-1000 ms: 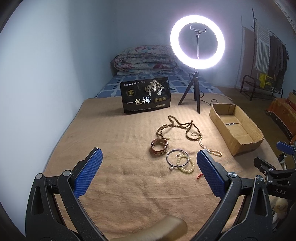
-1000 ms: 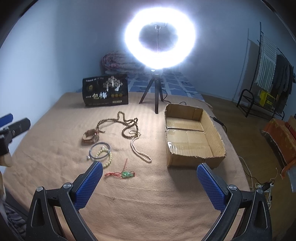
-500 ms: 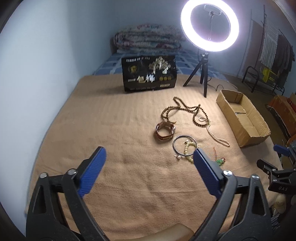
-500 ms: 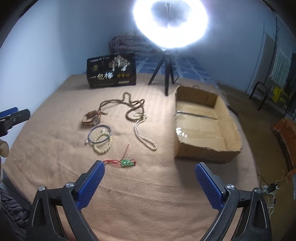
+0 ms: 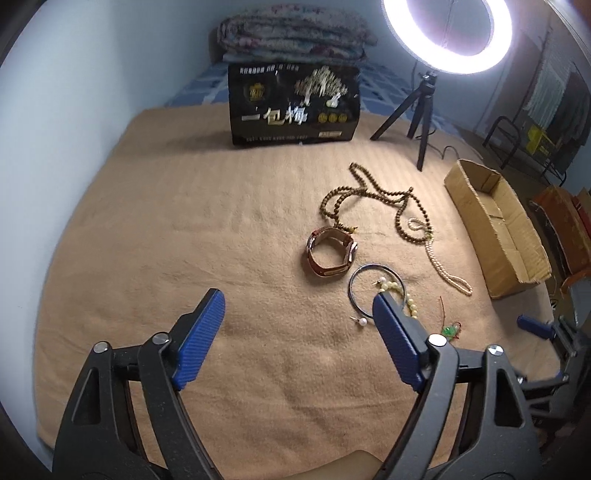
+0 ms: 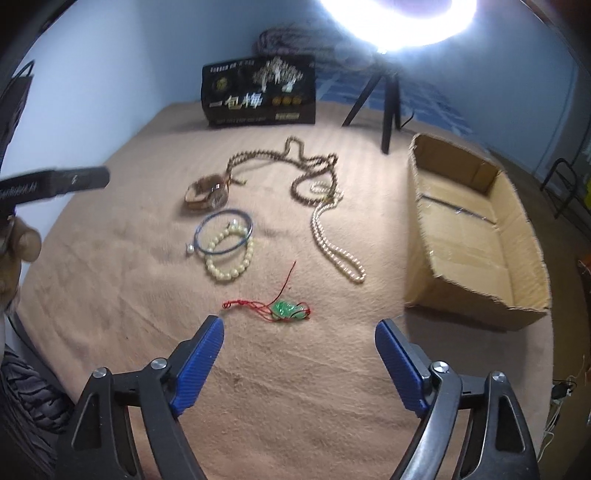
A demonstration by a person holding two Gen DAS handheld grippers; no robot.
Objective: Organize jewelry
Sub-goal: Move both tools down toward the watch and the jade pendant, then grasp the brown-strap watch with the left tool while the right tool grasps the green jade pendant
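Tan blanket (image 6: pixel 110 280): green pendant (image 6: pixel 284 309) just beyond right hand-held gripper (image 6: pixel 299 328)

A tan fuzzy blanket (image 5: pixel 155 229) covers the bed. At its far edge stands a black printed package with gold and white lettering (image 5: pixel 293 103). To its right, a glowing white ring light (image 5: pixel 447 35) sits on a small black tripod (image 5: pixel 421 118). A folded floral quilt (image 5: pixel 291 33) lies far behind, against a pale blue wall (image 5: pixel 66 74).
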